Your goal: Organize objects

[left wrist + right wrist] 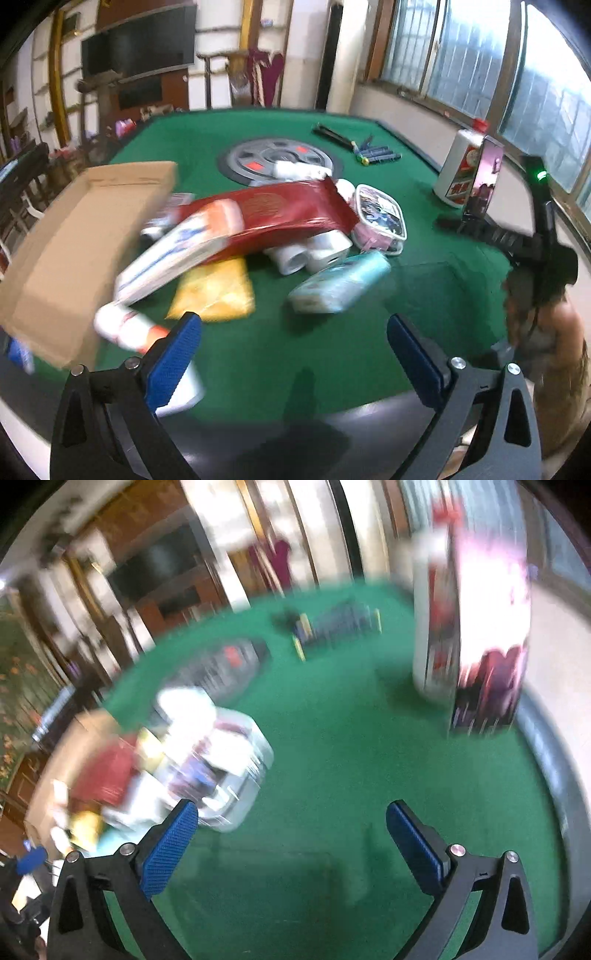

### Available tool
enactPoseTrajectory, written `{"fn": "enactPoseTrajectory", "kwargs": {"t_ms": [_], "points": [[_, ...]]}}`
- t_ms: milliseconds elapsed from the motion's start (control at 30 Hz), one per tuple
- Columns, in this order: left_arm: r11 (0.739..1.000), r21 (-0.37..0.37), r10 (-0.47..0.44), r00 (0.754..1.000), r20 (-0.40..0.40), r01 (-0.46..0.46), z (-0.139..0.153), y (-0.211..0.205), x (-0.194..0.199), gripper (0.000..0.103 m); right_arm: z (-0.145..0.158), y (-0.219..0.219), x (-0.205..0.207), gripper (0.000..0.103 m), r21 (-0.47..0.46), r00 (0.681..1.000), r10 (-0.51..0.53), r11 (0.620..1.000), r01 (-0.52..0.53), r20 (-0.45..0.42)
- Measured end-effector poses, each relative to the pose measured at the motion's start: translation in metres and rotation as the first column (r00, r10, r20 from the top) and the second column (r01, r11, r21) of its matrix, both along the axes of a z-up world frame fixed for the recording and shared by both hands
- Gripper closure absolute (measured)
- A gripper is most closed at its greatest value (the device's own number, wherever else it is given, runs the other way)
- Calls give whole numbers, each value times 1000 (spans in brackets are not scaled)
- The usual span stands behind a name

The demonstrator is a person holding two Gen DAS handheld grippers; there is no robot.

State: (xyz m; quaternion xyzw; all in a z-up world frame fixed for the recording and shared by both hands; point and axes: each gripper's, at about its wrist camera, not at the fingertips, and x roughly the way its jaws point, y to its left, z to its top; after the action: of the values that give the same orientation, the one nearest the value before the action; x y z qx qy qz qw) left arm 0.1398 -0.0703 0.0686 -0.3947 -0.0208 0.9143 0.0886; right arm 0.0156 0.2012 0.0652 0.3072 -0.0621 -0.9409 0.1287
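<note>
Left gripper (294,325) sits lowest in its view, blue pads (173,360) spread wide apart, nothing between them, over the near edge of the green table (295,354). Just past the left pad: a white-orange tube (125,328), blurred, next to an open cardboard box (74,236) at the table's left. Clutter pile at centre: red pouch (280,214) lies over a long white box (173,251), yellow packet (218,291) under that box's near end, white rolls (310,253) under the pouch's right end, teal pack (340,282) just in front of the rolls, clear lidded tub (380,218) touching the pile on the right. Grey round disc (273,158) set in the table centre behind the pile. Pens (373,153) lie in a loose bunch farther back, well apart from the pile. White bottle (458,166) with red cap stands upright at the right edge, a phone on a stand (484,184) just in front of it. Right gripper (291,812) also spread wide, empty, over bare green felt; view heavily motion-blurred. Pile shows as a smear at left (207,760), bottle and phone (487,627) upper right, pens (336,627) beyond; finer detail cannot be told there.
</note>
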Motion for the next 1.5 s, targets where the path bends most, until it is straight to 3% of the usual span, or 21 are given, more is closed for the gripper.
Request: {"fn": "enactPoseTrajectory", "kwargs": {"t_ms": [67,133,233,400,900,1033,1200,1333,1500], "points": [[998,-11,60,998,-38,-60,5,-21,17,2,19,-15,29,0,28,982,40,999,-35,-184],[993,8,122,991,-53,-122,5,-42,29,2,23,-33,43,0,22,961,160,987,-159,-224],[979,20,202,979,-14,-202,-3,-64,29,2,15,-67,50,0,13,945,288,957,-289,-152],[970,51,235,971,50,-238,-22,-76,25,2,0,-90,65,0,53,930,342,940,-338,-138],[971,41,231,969,91,-235,-49,-67,21,3,-15,-92,67,0,54,944,321,947,-317,-75],[974,23,220,970,107,-224,-52,-64,18,24,-17,-94,67,0,59,943,326,945,-322,-67],[975,24,216,970,109,-220,-54,-62,17,27,-21,-96,66,0,67,943,328,944,-324,-57],[973,23,226,967,119,-230,-57,-64,13,50,-23,-94,64,0,69,945,324,945,-320,-47],[979,37,193,973,127,-199,-57,-58,5,51,-28,-91,61,0,62,949,313,949,-310,-29]]}}
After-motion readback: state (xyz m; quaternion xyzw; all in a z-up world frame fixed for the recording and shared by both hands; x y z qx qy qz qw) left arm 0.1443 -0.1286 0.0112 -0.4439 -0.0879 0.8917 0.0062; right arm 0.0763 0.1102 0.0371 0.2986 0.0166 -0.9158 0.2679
